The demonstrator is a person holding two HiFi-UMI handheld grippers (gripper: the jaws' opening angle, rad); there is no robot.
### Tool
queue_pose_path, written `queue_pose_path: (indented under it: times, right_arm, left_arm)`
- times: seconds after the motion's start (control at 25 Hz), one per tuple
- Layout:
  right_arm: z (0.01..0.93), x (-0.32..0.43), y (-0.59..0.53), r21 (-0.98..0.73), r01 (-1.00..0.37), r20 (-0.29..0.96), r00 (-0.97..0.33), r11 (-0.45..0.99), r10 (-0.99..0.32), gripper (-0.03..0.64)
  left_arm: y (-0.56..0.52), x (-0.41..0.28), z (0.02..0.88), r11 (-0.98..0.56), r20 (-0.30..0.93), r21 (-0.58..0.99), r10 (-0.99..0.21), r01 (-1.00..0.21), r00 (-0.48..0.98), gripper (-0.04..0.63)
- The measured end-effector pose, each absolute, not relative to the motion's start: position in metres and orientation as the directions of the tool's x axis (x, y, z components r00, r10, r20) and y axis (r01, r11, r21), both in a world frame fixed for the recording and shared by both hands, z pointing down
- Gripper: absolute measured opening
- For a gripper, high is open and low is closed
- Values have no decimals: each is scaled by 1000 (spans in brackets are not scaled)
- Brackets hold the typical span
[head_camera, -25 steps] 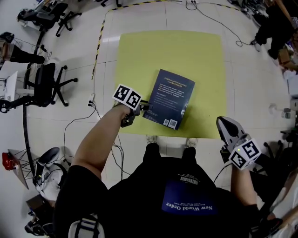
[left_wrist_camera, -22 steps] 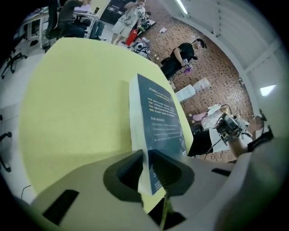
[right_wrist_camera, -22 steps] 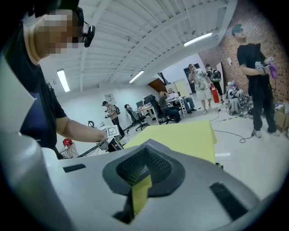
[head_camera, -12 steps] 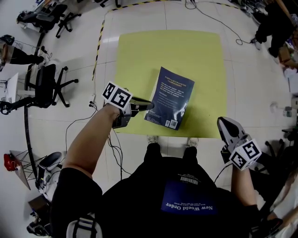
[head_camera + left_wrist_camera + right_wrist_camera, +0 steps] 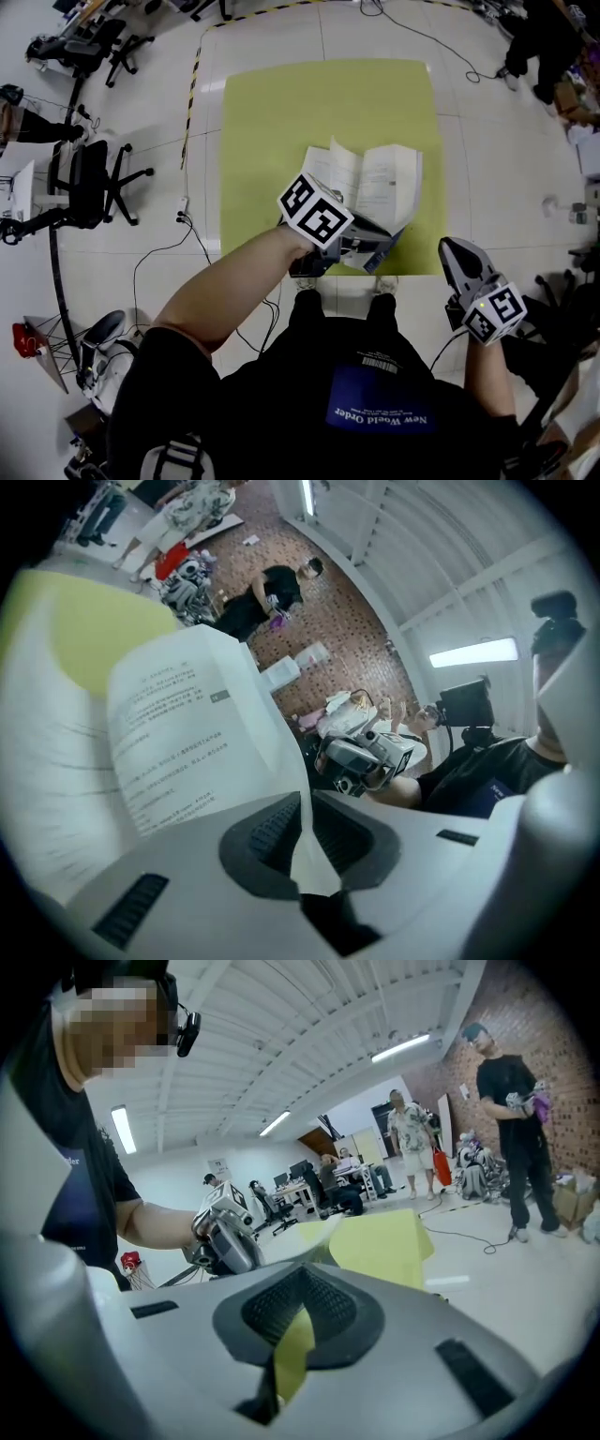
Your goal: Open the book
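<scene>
My worry sits closest in: the left hand-held gripper (image 5: 305,834) has only a thin white leaf of the book (image 5: 375,183), so a jerk could tear it, or it could slip free and fall shut. Those jaws have just been closing and now pinch narrowly on that leaf. The right hand-held gripper (image 5: 296,1312) hangs aside — closed, empty. Beyond, the book lies half-open on the yellow mat (image 5: 272,122).

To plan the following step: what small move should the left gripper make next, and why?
Probably lower the left gripper toward the yellow mat, laying its leaf flat. Its jaws have just closed on a leaf of the book, lifted, pages fanned, not yet flat.
</scene>
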State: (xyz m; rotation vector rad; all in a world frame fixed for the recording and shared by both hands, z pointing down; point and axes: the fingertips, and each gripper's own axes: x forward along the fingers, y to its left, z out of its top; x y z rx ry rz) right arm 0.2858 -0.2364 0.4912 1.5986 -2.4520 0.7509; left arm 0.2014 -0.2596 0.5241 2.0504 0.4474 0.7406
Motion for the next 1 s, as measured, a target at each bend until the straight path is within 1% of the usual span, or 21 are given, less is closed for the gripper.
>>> queue_pose_path:
  times: [0.12, 0.2, 0.24, 0.28, 0.36, 0.4, 0.44, 0.52, 0.72, 0.88, 1.0]
  right_arm:
    - [493, 304, -222, -330, -903, 365, -390, 274, -845, -12]
    - [489, 319, -212, -334, -911, 358, -361, 243, -861, -12]
    - [484, 327, -206, -343, -911, 347, -348, 227, -871, -12]
    - [480, 336, -201, -351, -913, 339, -333, 211, -880, -12]
    - [476, 352, -188, -360, -916, 345, -305, 175, -888, -12]
    - [476, 357, -181, -365, -917, 357, -295, 159, -886, -12]
    - [476, 360, -176, -371, -917, 366, -290, 147, -884, -12]
    - [474, 363, -170, -378, -914, 357, -290, 146, -888, -12]
    - [465, 360, -170, -391, -903, 308, -313, 180, -898, -12]
    - [460, 346, -178, -389, -896, 289, -339, 214, -895, -12]
    - [458, 341, -186, -334, -908, 275, -350, 252, -895, -12]
  left_arm:
    - [-226, 246, 557, -490, 303, 869, 635, 68, 710, 44]
    - [-208, 270, 586, -487, 322, 872, 659, 59, 679, 44]
    - [-200, 282, 600, -496, 346, 867, 668, 48, 659, 32]
    - [-191, 292, 615, -515, 382, 857, 674, 31, 632, 6]
    - [-177, 308, 644, -573, 480, 819, 671, -14, 565, 6]
    - [-173, 314, 655, -587, 508, 809, 667, -36, 545, 6]
    - [-171, 318, 660, -580, 506, 813, 666, -46, 548, 6]
    - [-169, 327, 652, -526, 432, 850, 675, -20, 598, 6]
    - [-175, 326, 608, -398, 186, 908, 663, 132, 725, 6]
    - [-190, 303, 575, -373, 71, 906, 602, 201, 795, 8]
    - [-208, 281, 534, -393, -26, 881, 517, 265, 855, 8]
